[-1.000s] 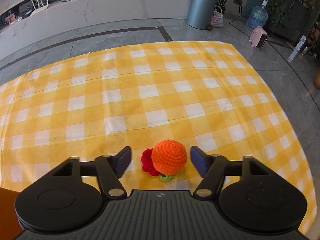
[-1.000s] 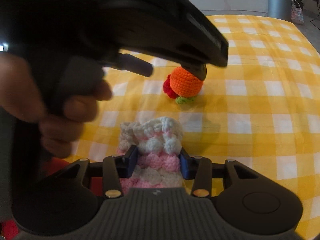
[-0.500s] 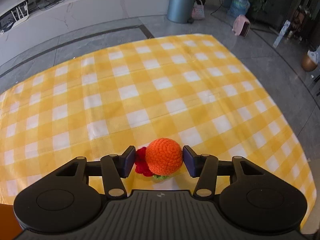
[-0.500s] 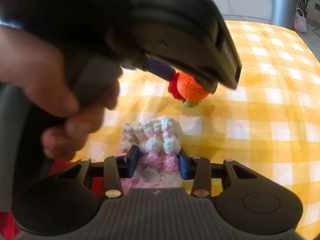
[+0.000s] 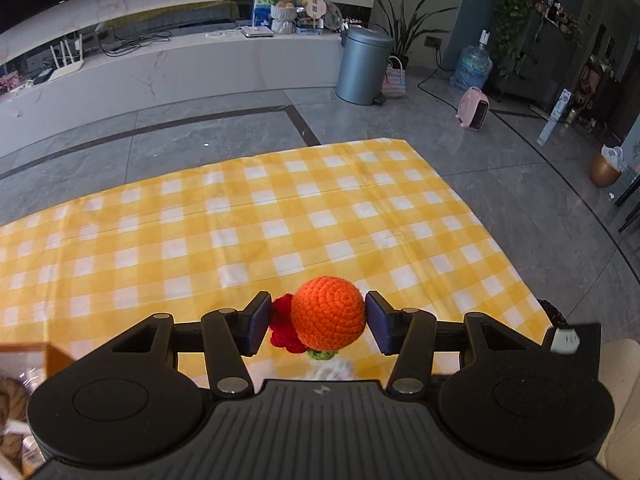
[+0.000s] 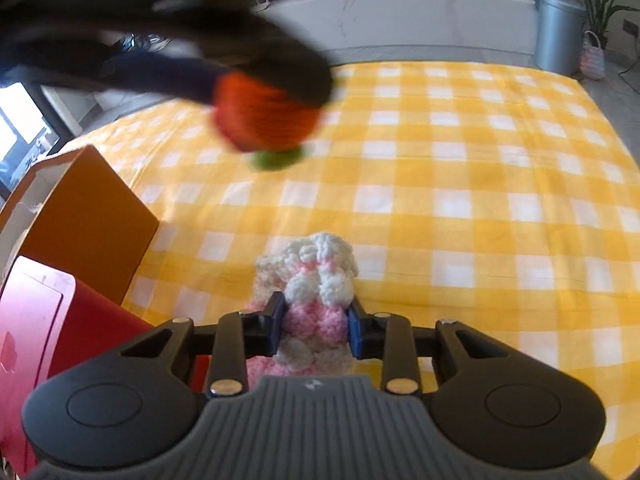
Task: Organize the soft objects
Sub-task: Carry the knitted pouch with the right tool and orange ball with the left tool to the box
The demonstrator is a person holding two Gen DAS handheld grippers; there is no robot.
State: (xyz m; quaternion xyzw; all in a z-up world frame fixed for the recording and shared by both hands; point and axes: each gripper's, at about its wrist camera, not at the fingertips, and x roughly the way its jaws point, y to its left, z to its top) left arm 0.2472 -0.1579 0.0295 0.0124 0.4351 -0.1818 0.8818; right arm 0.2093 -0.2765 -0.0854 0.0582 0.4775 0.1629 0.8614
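- Orange crochet ball (image 5: pixel 327 312), w/ a red crochet bit and a green bit at its underside, sits squarely between the pads of your left tool (image 5: pixel 316 322). Both pads press its sides, so the tool is clamped on it, jaws about half closed.
- Jaws of that tool narrowed a moment ago and have stopped on the ball; nothing else is in the gap.
- Right wrist view shows the same ball (image 6: pixel 266 114) blurred, up off the yellow-and-white checked cloth (image 6: pixel 460 184), w/ the dark body of your left tool over it. Ball is clear of the table there.
- Pink-and-white fluffy knit piece (image 6: pixel 316 280) lies on the cloth at the near edge, straight in front of your right tool (image 6: pixel 316 326). Its pink middle band is pinched between the two pads; white top pokes out beyond the fingertips, and more of it runs back under the tool body.
- Right tool jaws have just been closing on it, set fairly narrow, squeezing the knit. Whether it's lifted off the cloth, can't tell.
- Orange box (image 6: pixel 88 220) stands left of the knit piece, w/ a red box (image 6: pixel 92 320) nearer you beside it, both well apart from the ball.
- Cloth covers the table; far half of it is bare.
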